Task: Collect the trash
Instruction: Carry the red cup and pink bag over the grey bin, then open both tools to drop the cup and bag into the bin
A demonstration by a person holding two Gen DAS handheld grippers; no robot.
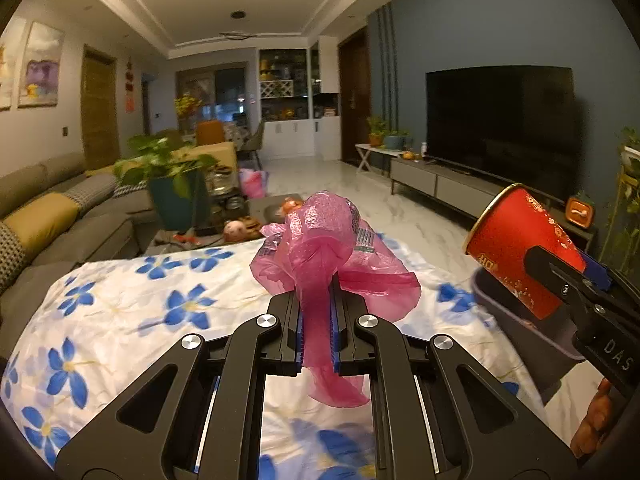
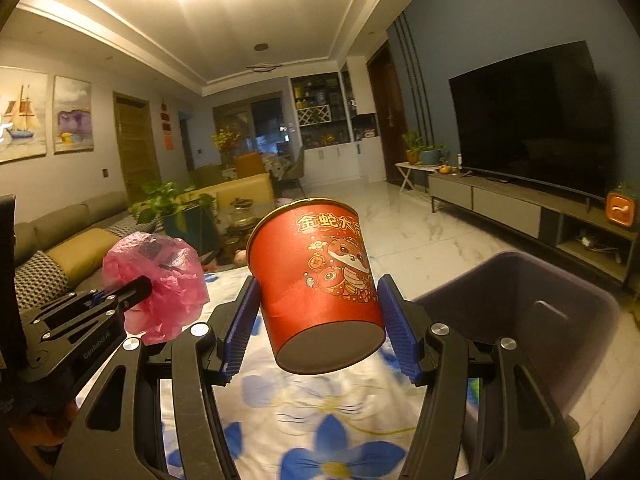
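Observation:
My left gripper [image 1: 318, 300] is shut on a crumpled pink plastic bag [image 1: 320, 240] and holds it above the flowered cloth [image 1: 120, 312]. It also shows in the right wrist view [image 2: 138, 294] with the bag [image 2: 160, 280] at the left. My right gripper [image 2: 316, 300] is shut on a red paper cup [image 2: 320, 280] with gold print, tilted with its base toward the camera. In the left wrist view the cup [image 1: 524, 248] hangs over a dark purple bin [image 1: 516, 316] at the right. The bin [image 2: 520, 300] stands just right of my right gripper.
A white cloth with blue flowers covers the table under both grippers. A sofa [image 1: 48, 216] runs along the left, with a potted plant [image 1: 176, 184] and cluttered low table beyond. A TV [image 1: 500, 124] on a low cabinet stands at the right, across the marble floor [image 1: 400, 208].

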